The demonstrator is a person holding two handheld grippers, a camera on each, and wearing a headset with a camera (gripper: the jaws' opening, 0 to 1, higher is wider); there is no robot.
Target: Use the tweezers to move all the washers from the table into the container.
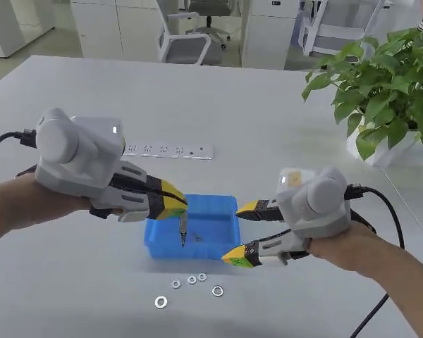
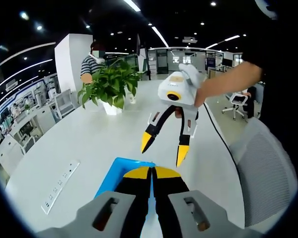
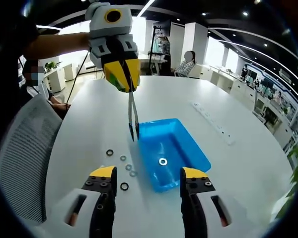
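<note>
The left tool [image 1: 176, 201] is clamped shut on the tweezers [image 1: 183, 229], held tips-down over the blue container [image 1: 190, 251]; the right tool [image 1: 235, 234] is held open and empty. One washer [image 3: 163, 161] lies inside, five washers [image 1: 192, 279] toward the near edge of the surface [image 1: 197, 105]. A potted plant [image 1: 388, 91] stands at the right edge, office chairs [image 1: 187, 35] beyond.

Tweezers [image 1: 183, 231] hang tips-down over blue container [image 1: 224, 205]; apparently five washers [image 1: 217, 290] lie nearby.

Bright, even light from ceiling strips [image 2: 161, 36] above the fingers [image 3: 103, 187] leaves only faint, soft shadows on the table [image 1: 70, 296] below them, the head view sharp, both gripper views bowed at the edges, far desks [image 3: 260, 87] beyond the fingertips [image 3: 193, 173] slightly blurred
</note>
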